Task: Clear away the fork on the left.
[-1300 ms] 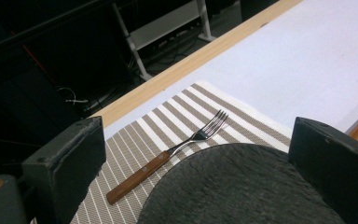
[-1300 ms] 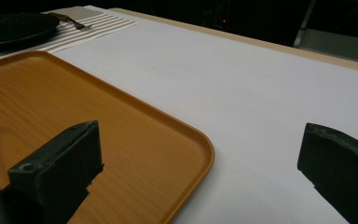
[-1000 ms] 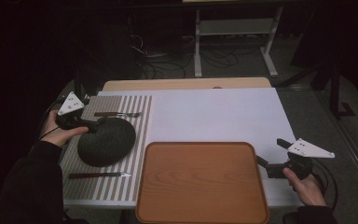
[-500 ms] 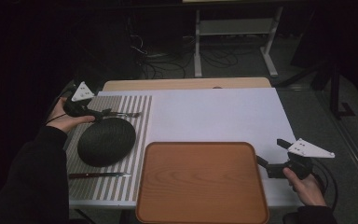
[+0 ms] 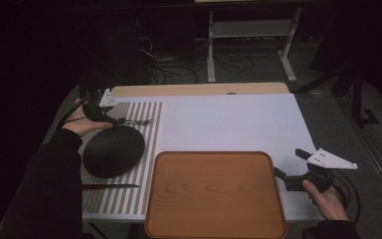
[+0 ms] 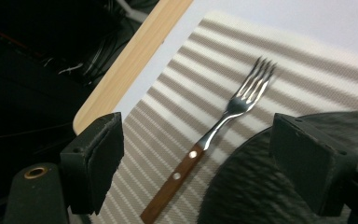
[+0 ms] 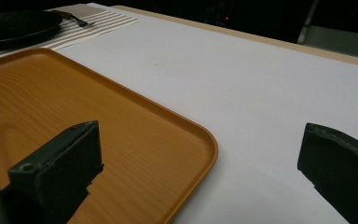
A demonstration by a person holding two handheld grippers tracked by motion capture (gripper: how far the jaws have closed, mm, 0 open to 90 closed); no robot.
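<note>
A fork [image 6: 214,135] with a wooden handle lies on the striped placemat [image 5: 149,112], tines toward the white tabletop. My left gripper [image 6: 200,135] hovers open over it, one jaw on each side of the handle; in the high view this gripper [image 5: 110,118] is at the far left of the table. A black round plate [image 5: 113,151] sits just on the near side of the fork [image 5: 132,121]. My right gripper [image 5: 289,163] is open and holds nothing beside the right edge of the wooden tray [image 5: 215,194]. In the right gripper view it [image 7: 205,140] straddles the tray's corner [image 7: 186,130].
A knife [image 5: 110,186] lies on the placemat on the near side of the plate. The white tabletop [image 5: 229,122] stretches behind the tray. A wooden strip [image 5: 199,89] edges the table's far side, with cables and a metal stand on the floor beyond.
My left gripper has moved from above the plate toward the far left corner, over the fork's handle. The right gripper has stayed put.
</note>
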